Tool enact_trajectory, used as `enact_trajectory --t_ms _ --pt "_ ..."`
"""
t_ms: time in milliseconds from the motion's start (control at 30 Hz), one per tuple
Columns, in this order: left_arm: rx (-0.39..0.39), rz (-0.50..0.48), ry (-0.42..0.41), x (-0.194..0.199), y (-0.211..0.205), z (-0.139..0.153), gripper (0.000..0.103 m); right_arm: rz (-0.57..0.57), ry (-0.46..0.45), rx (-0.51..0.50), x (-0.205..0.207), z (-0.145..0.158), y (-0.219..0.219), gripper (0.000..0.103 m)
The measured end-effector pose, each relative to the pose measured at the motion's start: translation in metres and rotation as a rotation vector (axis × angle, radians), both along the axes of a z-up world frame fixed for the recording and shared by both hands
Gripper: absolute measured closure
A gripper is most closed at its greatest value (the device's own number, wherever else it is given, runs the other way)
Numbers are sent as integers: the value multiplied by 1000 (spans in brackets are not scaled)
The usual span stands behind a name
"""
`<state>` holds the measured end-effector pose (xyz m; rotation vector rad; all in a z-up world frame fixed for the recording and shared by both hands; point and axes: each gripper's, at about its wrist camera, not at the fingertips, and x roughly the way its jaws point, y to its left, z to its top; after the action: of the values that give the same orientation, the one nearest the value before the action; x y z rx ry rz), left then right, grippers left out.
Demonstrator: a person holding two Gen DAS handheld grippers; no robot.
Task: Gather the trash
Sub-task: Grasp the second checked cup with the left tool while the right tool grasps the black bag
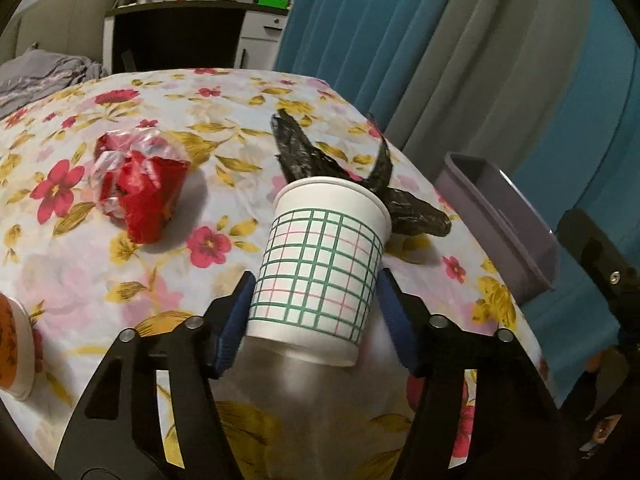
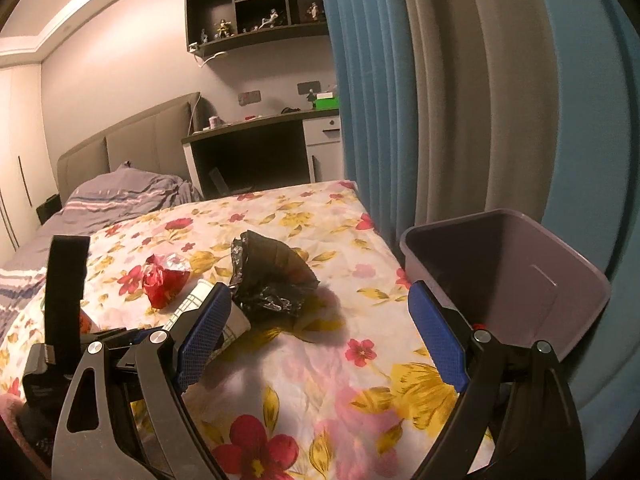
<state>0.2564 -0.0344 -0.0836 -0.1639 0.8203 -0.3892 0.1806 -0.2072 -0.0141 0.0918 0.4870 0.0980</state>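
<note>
My left gripper [image 1: 316,280] is shut on a white paper cup with a green and pink grid [image 1: 320,268], held tilted above the floral tablecloth; the cup also shows in the right wrist view [image 2: 236,322]. A crumpled black plastic bag [image 1: 352,178] lies just behind the cup, also in the right wrist view [image 2: 272,276]. A red and clear crumpled wrapper [image 1: 140,184] lies to the left, also in the right wrist view [image 2: 166,280]. My right gripper [image 2: 320,332] is open and empty over the table's right side, next to a grey-purple bin [image 2: 508,276].
The bin [image 1: 500,216] stands off the table's right edge, before blue and grey curtains [image 2: 440,80]. An orange-rimmed bowl [image 1: 14,344] sits at the table's left edge. A bed [image 2: 112,196] and a desk [image 2: 256,148] lie beyond the floral table [image 2: 360,360].
</note>
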Motion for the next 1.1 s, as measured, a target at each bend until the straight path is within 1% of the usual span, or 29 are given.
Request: enact_trajectory --t_ms 100,167,333,433,533,600,833,933,1100 --pt "-40 35 -28 -8 14 7 45 14 6 -7 5 -3 5 16" --pt "-48 65 -58 -17 25 15 45 22 15 -15 10 -6 9 16" --pt "-12 168 -151 -43 55 37 45 42 48 -22 24 -16 20 16" --pt "-16 200 -174 -52 67 44 45 53 67 -31 33 -23 28 16" --pt "4 229 -198 -58 75 49 45 68 84 -40 40 -28 37 16" --pt "7 241 -208 -59 79 52 45 76 93 -43 43 -31 41 16" --pt "-24 271 -222 -65 94 59 45 99 133 -43 56 -37 44 19" --pt "-31 281 -227 -67 99 62 45 110 161 -43 61 -41 45 23" --pt "-33 294 -228 -68 105 65 45 135 195 -48 68 -46 50 26"
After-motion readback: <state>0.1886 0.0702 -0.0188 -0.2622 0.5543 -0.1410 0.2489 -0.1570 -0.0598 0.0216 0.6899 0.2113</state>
